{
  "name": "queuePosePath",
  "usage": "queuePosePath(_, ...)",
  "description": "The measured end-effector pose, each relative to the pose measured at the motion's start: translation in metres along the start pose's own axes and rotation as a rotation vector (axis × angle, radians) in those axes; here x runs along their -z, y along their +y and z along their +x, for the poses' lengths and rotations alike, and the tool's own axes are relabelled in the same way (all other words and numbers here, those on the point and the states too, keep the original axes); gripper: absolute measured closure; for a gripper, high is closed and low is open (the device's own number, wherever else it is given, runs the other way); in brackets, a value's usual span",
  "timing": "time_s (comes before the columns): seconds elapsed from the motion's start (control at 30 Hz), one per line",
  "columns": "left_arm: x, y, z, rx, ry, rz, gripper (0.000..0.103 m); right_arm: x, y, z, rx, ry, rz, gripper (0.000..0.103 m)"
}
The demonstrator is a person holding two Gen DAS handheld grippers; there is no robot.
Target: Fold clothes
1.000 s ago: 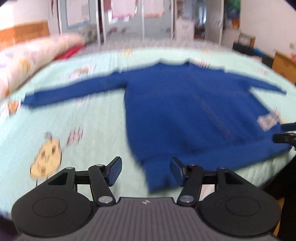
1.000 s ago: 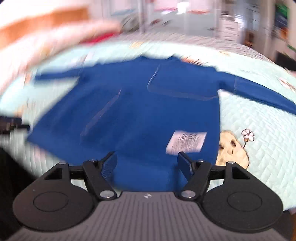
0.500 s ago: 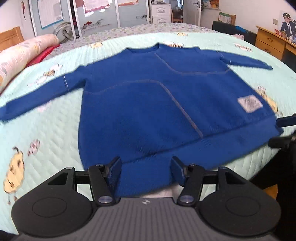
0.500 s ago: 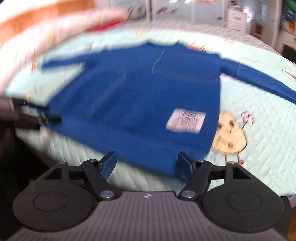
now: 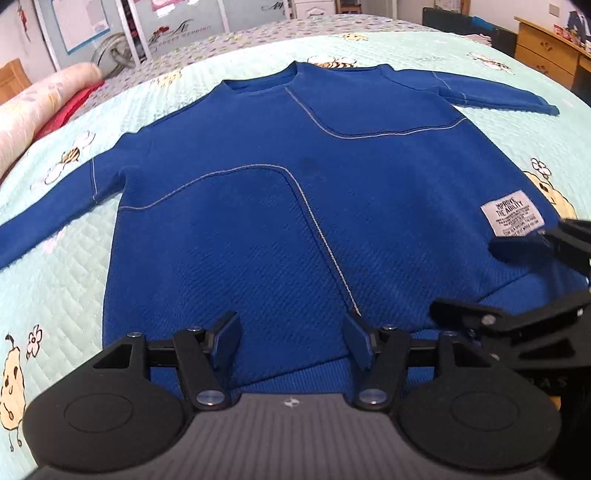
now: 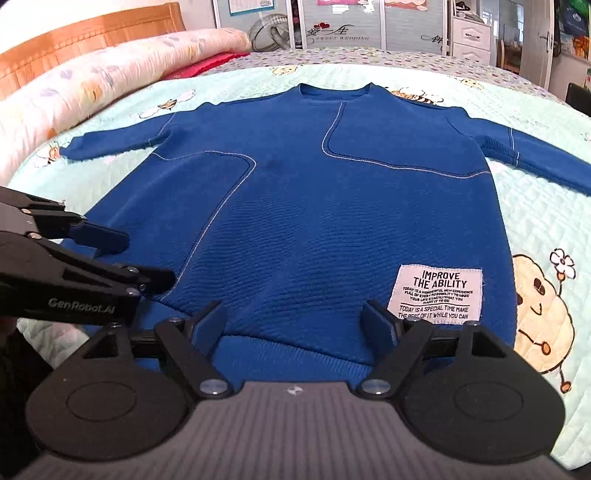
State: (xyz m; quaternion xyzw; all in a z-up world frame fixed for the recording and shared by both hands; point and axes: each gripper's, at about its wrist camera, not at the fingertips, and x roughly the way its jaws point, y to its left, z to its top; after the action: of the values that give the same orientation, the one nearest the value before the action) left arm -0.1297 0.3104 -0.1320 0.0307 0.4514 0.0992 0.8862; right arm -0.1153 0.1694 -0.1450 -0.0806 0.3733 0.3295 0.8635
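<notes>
With the blue sweatshirt spread flat on the bed, the left tool and right tool, both spread, should pinch the hem evenly.

Low hem-side views, shared sweater

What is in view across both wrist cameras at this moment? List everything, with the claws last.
sweater: one, blue with pale stitch lines, spread flat face up on the bed, sleeves out to both sides.
patch: one, white with black print, on the sweater near its hem.
quilt: one, pale green with cartoon prints, covering the bed under the sweater.
rolled duvet: one, pink patterned, along the far left side of the bed.
headboard: one, orange wood, behind the duvet.
dresser: one, light wood, far right.
left claw: one, black, open over the hem.
right claw: one, black, open over the hem.
</notes>
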Motion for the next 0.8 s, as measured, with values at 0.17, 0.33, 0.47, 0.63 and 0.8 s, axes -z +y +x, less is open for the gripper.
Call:
queuePosePath(0.17, -0.001, -0.003, 0.003, -0.02, 0.006, 0.013, 0.035, 0.009, 0.003, 0.001, 0.009, 0.0, -0.021, 0.02)
queuePosePath(0.33, -0.004, -0.005, 0.004, -0.034, 0.021, 0.012, 0.033, 0.002, 0.0, 0.017, 0.006, 0.007, -0.02, 0.02)
queuePosePath(0.47, -0.009, -0.009, 0.004, -0.058, 0.046, 0.026, 0.032, 0.003, 0.0, 0.017, 0.007, 0.007, -0.019, 0.02)
queuePosePath(0.63, -0.015, -0.017, 0.005, -0.097, 0.082, 0.039, 0.032, 0.003, 0.0, 0.018, 0.006, 0.009, -0.014, 0.02)
queuePosePath(0.8, -0.018, -0.017, 0.003, -0.101, 0.097, 0.031, 0.032, 0.0, 0.001, 0.017, -0.001, 0.03, -0.006, 0.02)
